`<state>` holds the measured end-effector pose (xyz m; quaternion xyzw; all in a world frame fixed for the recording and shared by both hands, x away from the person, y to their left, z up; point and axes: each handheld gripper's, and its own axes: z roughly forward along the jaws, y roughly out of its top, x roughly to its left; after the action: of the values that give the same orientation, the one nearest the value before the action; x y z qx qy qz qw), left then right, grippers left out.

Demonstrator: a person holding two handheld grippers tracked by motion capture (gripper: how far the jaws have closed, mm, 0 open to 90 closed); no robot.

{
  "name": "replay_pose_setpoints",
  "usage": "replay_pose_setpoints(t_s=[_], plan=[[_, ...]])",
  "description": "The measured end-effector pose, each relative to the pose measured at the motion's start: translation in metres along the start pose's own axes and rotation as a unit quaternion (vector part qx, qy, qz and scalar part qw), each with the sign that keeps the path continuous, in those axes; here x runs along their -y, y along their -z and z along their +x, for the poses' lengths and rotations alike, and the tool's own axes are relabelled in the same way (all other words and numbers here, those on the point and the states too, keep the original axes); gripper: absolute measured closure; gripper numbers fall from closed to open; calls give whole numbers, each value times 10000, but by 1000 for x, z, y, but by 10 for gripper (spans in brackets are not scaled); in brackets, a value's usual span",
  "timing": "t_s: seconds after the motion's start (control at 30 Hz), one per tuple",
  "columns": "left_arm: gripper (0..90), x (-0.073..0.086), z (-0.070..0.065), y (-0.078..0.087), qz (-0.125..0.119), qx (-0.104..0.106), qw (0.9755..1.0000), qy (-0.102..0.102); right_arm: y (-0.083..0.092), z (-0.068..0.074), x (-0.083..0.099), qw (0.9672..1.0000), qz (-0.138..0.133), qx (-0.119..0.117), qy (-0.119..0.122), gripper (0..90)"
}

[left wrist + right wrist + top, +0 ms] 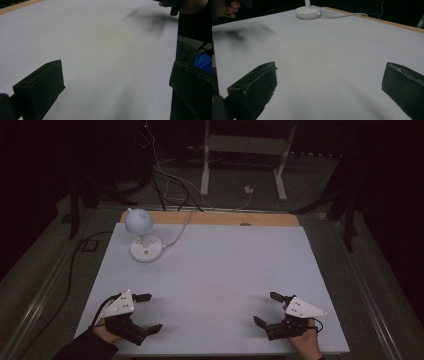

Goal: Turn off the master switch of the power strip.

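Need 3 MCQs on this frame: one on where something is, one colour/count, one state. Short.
1. Where does the lamp stand on the table?
A. far left corner
B. near right corner
C. dead centre

2. What colour is the lamp?
A. black
B. white
C. red

3. How do the jaws of the left gripper and the right gripper stand?
A. both shut on the cable
B. one open, one shut
C. both open, holding nothing

Key: 1 A, the high view shows it by the far edge at the left. 2 B, head, stem and round base are all white. 3 C, each gripper view shows bare table between wide-set jaws.
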<state>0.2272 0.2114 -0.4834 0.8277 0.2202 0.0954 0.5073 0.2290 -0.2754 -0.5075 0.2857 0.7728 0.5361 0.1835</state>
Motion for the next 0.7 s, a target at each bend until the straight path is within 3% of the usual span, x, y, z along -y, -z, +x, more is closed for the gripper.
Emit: replay_pose_setpoints(t_s=[0.17, 0.7], plan=[[1, -9, 4, 0, -22, 7, 10000, 3, 0, 1, 0, 10000, -11, -1, 10, 0], [2, -30, 23, -6, -134, -268, 9995, 79, 1, 1, -1, 10000, -55, -18, -23, 0]])
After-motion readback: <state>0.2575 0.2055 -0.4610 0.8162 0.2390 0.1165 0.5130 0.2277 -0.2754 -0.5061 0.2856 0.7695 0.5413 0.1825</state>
